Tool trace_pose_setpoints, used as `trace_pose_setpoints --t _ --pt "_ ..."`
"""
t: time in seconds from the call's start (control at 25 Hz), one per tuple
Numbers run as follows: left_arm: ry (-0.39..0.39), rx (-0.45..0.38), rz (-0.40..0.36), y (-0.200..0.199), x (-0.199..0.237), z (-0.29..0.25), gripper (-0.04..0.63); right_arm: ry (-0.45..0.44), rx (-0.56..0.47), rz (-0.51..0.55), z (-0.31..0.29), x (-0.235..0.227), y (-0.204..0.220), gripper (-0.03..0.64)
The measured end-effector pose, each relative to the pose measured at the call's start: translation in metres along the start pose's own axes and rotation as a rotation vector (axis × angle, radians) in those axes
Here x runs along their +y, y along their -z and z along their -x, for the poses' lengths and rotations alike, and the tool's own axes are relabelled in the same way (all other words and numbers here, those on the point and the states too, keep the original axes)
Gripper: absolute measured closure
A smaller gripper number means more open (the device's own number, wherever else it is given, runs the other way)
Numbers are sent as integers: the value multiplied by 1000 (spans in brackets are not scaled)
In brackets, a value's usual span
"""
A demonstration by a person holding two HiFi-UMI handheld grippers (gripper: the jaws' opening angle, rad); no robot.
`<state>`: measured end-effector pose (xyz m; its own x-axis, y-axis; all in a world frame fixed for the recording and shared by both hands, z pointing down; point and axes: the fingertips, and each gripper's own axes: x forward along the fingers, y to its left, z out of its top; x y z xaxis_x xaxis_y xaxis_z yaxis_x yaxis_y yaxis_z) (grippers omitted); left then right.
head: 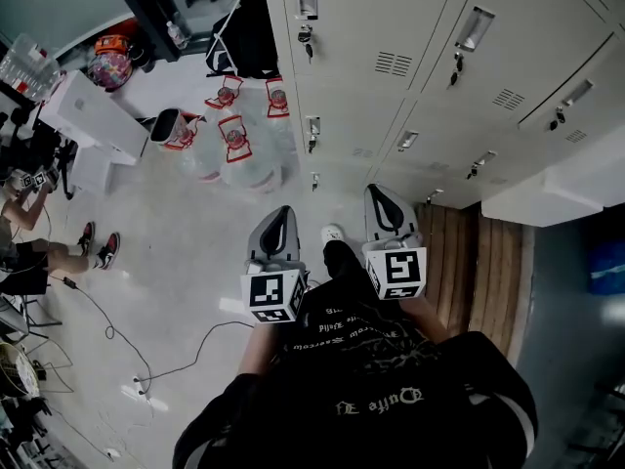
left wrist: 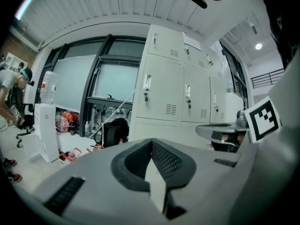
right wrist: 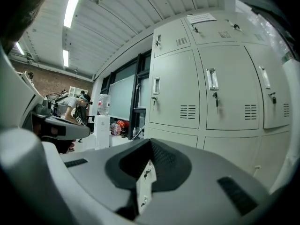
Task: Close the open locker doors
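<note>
Head view: left gripper [head: 281,218] and right gripper [head: 384,198] are held side by side in front of the person's dark printed shirt [head: 361,379], both pointing toward the bank of pale grey metal lockers [head: 391,27] at far right. Every locker door in view lies flush with its frame. Clear plastic water jugs with red-and-white handles [head: 234,140] stand on the floor left of the lockers; brown slatted wooden boards [head: 479,262] lie along their base at right.

Left gripper view: left gripper [left wrist: 151,144] jaws together, nothing between them. Lockers [left wrist: 164,93] stand ahead, right of centre, doors shut, keys hanging in the locks. A white box-shaped water dispenser [left wrist: 46,128] stands far left.

Right gripper view: right gripper [right wrist: 150,145] jaws closed, empty. Lockers [right wrist: 211,93] fill the right half, doors flush; a person [right wrist: 75,108] bends over at far left.
</note>
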<state>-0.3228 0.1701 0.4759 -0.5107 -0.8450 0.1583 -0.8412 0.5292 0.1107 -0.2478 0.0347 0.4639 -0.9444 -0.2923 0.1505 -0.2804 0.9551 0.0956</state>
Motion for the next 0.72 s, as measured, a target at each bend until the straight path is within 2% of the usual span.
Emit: trace_pose_setpoints --t 0.72 --pt "9 3 -26 -4 7 -14 588 8 30 -1 -8 -4 5 614"
